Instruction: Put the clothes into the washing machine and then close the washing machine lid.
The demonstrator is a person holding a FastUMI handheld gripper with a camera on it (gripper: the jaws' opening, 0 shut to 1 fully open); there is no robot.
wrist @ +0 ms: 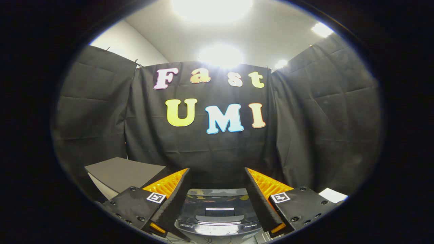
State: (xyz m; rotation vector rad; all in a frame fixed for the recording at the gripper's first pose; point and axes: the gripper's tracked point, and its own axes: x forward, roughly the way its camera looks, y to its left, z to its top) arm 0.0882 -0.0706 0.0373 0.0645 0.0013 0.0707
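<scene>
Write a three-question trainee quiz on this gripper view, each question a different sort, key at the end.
1. True or false: the gripper has its jaws shut on a garment.
2. What lies between and below the jaws? A) a bucket B) the washing machine lid C) a plate
3. Fill in: beyond the lid hangs the booth's black ____.

Key: 1 false, the jaws stand open and hold nothing; 2 B; 3 cloth.

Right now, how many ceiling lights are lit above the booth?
4: one large glare overhead, one just above the back cloth wall, a small one beside it, one farther over. Others may be hidden. The tongs are open, holding nothing.
</scene>
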